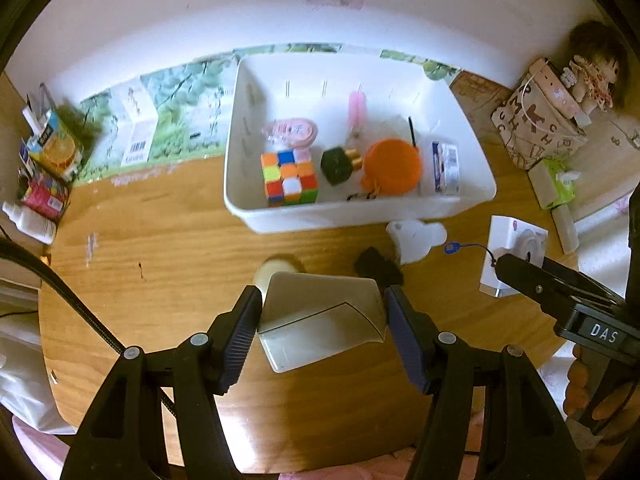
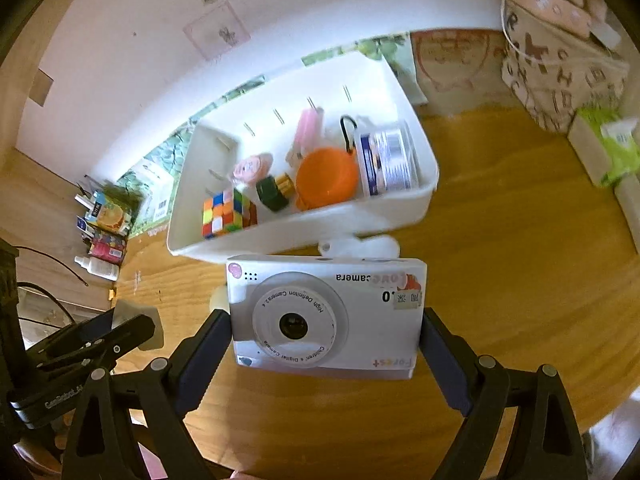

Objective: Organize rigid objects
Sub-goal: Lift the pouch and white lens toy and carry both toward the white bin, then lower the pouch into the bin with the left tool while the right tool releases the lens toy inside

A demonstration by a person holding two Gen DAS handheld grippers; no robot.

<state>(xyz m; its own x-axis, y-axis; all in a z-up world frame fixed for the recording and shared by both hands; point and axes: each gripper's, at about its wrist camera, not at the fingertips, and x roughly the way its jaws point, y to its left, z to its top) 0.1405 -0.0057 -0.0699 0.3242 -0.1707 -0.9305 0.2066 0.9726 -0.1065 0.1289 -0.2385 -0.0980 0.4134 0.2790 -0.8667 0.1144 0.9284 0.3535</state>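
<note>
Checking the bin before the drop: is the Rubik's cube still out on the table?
No, the Rubik's cube sits inside the white bin, beside a dark green bottle.

We cannot see the bottoms of both grippers, cut off by the picture edges, the black thing point(image 1: 378, 266) and the round cream thing point(image 1: 276, 270) on the table are too blurry to name, and the camera box point(image 2: 326, 316) hides part of a white thing point(image 2: 360, 246).
</note>
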